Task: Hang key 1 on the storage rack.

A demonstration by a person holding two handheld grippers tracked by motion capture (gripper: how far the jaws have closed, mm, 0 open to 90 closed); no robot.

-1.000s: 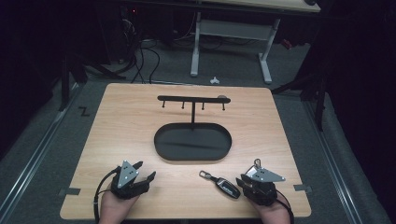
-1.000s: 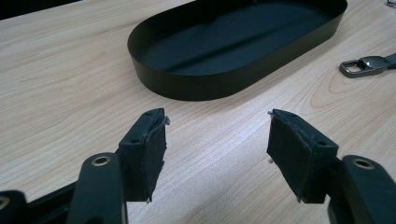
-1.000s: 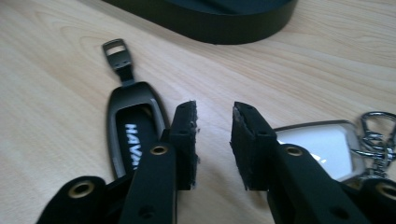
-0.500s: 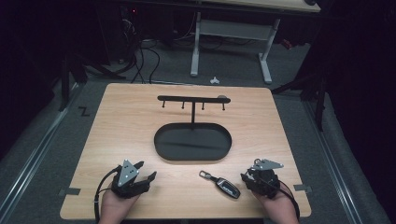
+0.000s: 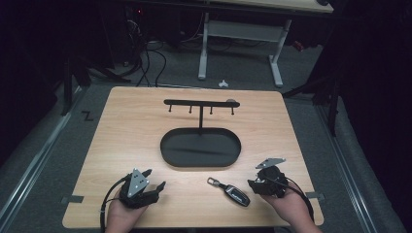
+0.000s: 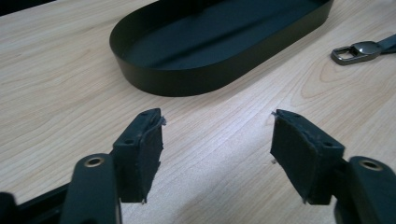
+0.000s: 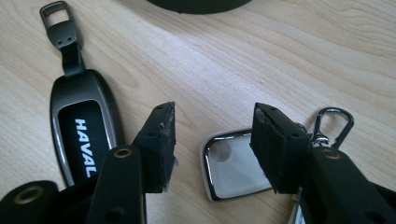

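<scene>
Chrome tag (image 7: 233, 163) half behind claw

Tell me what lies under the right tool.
Under the right tool, a chrome-rimmed tag with a clip lies on the table. The tool's jaws cover part of it.

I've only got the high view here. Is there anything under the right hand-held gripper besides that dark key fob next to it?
Observer: Yes. In the right gripper view a second, chrome-rimmed fob lies on the table below the gap of the right hand-held gripper, whose jaws have just been opening; the pads stand clear of it.
Operator: Any marking on the dark one?
Observer: The black key fob reads HAVAL in white letters.
Operator: And the left one, holding anything?
Observer: No. The left hand-held gripper has just been opening too, with only bare tabletop between its jaws.
</scene>
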